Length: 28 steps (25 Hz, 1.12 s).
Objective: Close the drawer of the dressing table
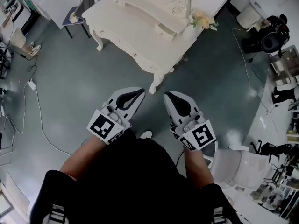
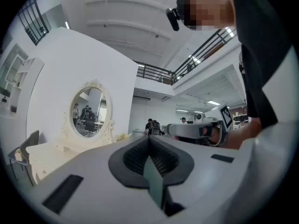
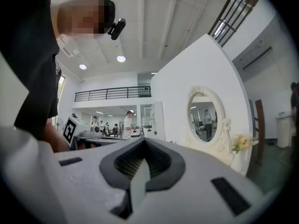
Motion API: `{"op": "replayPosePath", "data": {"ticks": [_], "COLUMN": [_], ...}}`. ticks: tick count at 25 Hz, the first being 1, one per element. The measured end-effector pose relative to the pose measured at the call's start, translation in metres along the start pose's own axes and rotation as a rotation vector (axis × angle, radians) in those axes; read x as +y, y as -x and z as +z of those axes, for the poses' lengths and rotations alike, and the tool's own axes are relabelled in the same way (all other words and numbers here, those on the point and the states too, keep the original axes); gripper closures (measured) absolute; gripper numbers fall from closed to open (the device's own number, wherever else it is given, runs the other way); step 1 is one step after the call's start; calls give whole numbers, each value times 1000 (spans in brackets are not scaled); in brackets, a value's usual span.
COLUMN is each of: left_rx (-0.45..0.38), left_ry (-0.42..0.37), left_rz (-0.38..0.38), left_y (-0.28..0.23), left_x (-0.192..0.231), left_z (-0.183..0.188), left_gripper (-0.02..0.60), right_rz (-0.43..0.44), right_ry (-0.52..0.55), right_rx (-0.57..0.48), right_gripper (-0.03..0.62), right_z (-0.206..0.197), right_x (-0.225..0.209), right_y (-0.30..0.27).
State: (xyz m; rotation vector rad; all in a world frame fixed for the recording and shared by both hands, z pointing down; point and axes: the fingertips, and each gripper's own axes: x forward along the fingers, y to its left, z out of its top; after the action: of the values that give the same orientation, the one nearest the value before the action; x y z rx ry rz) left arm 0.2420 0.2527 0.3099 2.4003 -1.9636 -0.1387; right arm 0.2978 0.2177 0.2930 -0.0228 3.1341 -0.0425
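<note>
Left gripper (image 1: 139, 94) and right gripper (image 1: 168, 96) are held clenched on nothing, level, side by side over the floor (image 1: 84, 87). Dressing table (image 1: 135, 38) is set well ahead, its long axis running diagonally from upper left to lower right. Its small drawer (image 1: 164, 31) is seen protruding toward the front edge. Square marker patterns are carried on both gripper cubes (image 1: 105, 125).

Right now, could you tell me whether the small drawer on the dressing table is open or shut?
Open: the small drawer juts out from the mirror stand on the dressing table.
</note>
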Motion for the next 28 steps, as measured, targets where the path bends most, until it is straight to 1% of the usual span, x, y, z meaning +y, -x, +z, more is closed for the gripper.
{"op": "replayPosePath", "data": {"ticks": [4, 8, 18, 22, 28], "left_rx": [12, 13, 2, 4, -8], "left_ry": [2, 11, 31, 36, 17], "left_rz": [-4, 7, 30, 34, 22], "left_y": [9, 20, 49, 64, 86], "left_x": [2, 14, 83, 109, 142], "left_z": [1, 0, 5, 5, 11], "left_gripper": [586, 586, 586, 586, 586], "right_rz": [-3, -2, 26, 23, 0], "right_ry": [-25, -53, -72, -65, -50], "right_rx": [-2, 12, 40, 50, 43], "right_gripper": [592, 592, 592, 592, 592], "right_z": [1, -6, -14, -17, -20], "right_x": [10, 18, 39, 48, 64], "right_y": [-2, -17, -92, -120, -158]}}
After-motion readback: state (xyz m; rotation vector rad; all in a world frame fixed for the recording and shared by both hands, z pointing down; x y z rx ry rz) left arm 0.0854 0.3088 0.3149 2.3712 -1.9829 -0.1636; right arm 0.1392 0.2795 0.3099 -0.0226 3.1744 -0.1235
